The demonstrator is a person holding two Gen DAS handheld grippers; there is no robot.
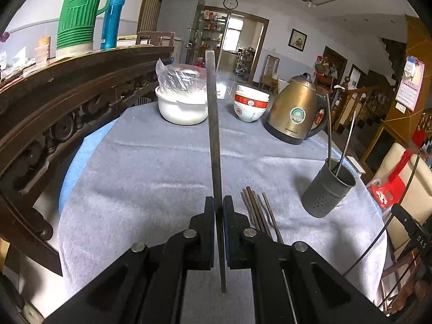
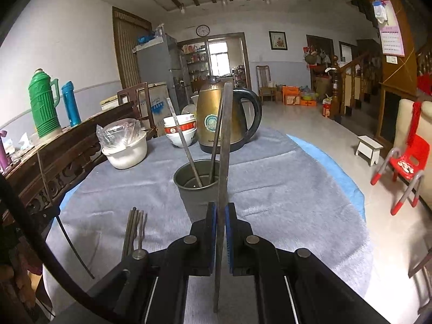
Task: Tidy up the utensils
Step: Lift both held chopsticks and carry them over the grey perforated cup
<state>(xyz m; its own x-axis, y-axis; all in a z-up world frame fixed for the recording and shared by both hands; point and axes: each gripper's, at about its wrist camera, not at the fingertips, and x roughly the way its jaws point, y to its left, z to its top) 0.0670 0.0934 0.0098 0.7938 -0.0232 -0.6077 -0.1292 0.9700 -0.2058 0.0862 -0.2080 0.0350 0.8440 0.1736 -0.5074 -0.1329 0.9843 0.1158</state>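
With each tool clamped on one chopstick, the main risk is a missed drop into the cup [image 2: 198,189]. Left tool [image 1: 219,202] pinches a chopstick [image 1: 213,124] above the counter [image 1: 151,167], well left of the cup; right tool [image 2: 220,209] grips another [image 2: 225,145] just behind the cup's rim. Two sticks [image 2: 186,145] already lean inside and could block entry. A loose bundle [image 1: 256,210] lies near the left tool. Long overhang may let either stick pivot between the pads.
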